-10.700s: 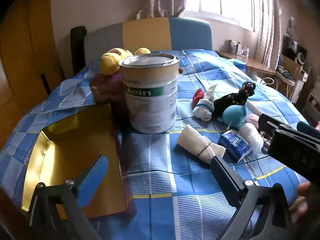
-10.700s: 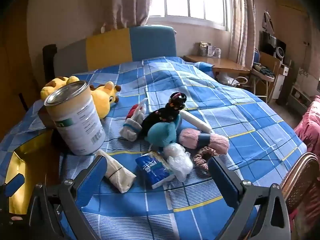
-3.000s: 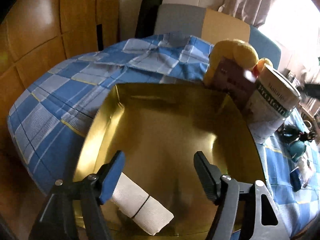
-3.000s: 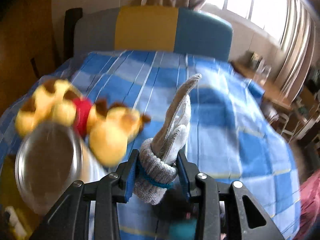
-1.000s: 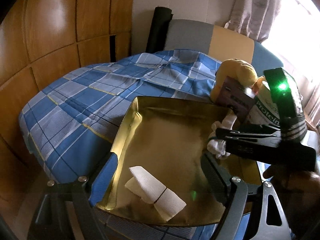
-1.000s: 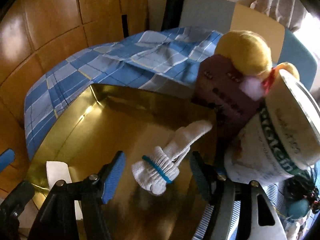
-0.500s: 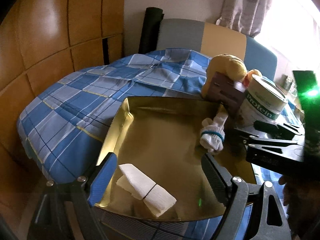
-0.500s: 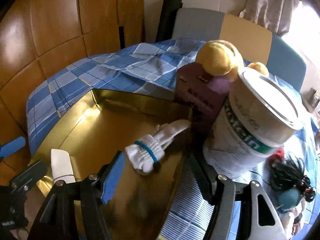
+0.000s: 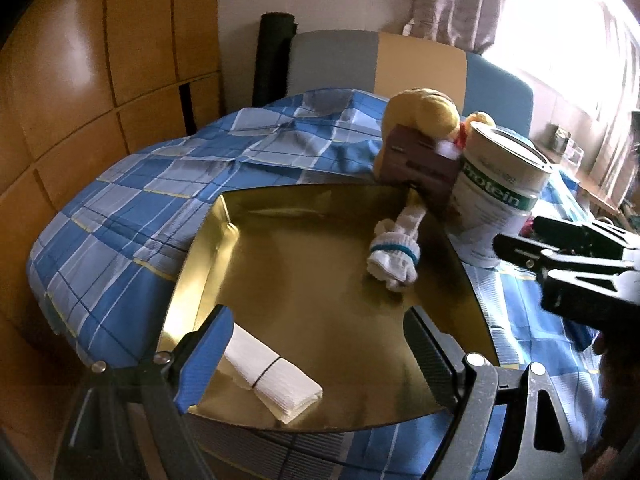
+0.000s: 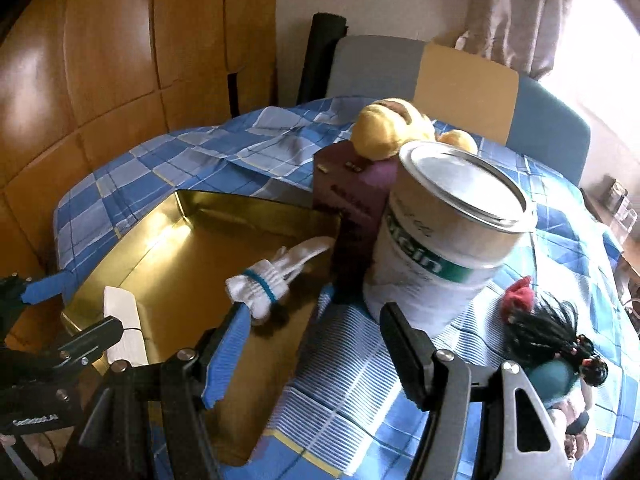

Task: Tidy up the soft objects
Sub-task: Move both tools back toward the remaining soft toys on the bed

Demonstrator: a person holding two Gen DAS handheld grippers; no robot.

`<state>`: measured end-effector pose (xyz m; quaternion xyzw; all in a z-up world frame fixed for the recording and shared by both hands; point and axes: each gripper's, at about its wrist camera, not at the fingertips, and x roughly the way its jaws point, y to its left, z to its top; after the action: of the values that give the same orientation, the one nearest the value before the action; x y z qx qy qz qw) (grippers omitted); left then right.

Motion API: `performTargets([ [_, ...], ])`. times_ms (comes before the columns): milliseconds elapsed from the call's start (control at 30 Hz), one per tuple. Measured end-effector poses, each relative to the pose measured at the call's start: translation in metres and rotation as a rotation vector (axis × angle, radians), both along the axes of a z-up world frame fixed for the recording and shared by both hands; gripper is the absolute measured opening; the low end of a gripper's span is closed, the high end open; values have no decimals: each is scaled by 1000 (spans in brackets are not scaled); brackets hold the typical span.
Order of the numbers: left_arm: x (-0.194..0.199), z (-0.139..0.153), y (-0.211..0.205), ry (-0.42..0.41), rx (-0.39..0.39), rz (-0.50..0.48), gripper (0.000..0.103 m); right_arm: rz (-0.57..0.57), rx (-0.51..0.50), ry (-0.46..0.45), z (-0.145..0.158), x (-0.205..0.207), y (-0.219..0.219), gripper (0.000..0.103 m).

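Observation:
A gold tray (image 9: 304, 280) lies on the blue checked cloth; it also shows in the right wrist view (image 10: 168, 256). In it lie a rolled white sock with a blue band (image 9: 394, 254) (image 10: 266, 284) at the far right and a folded white cloth with a black band (image 9: 272, 372) (image 10: 124, 320) at the near edge. My left gripper (image 9: 316, 348) is open and empty over the tray's near edge. My right gripper (image 10: 316, 344) is open and empty at the tray's right side, and shows in the left wrist view (image 9: 568, 252).
A white protein tin (image 10: 444, 240), a maroon box (image 10: 352, 204) and a yellow plush (image 10: 392, 128) stand beside the tray's far right. A black-haired doll (image 10: 560, 344) and a red item (image 10: 518, 298) lie to the right. A wooden wall (image 9: 80, 80) is left.
My right gripper has let go of the banded sock, which now rests in the tray, and has drawn back to the right. My left gripper has barely moved.

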<state>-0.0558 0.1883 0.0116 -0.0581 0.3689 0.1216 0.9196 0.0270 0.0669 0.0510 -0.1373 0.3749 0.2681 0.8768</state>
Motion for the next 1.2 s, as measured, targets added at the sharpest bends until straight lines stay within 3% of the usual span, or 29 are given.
performTargets([
  [300,3,6,-25,-10,64,-66,87,-123,19,-68,22,4,-62,68],
  [600,9,7,-54,-8,96,-142,87,-342,42,-104,34,23,-149,68],
  [900,17,7,-91,0,135,-236,87,-613,78,-135,23,41,-244,68],
  [1000,24,6,-104,15,128,-277,87,-753,113,-136,14,42,-281,68],
  [1133,39,3,-128,43,92,-356,87,-932,278,-101,11,35,-329,68],
  [1200,49,1,-145,59,74,-403,87,-970,334,-63,7,33,-344,68],
])
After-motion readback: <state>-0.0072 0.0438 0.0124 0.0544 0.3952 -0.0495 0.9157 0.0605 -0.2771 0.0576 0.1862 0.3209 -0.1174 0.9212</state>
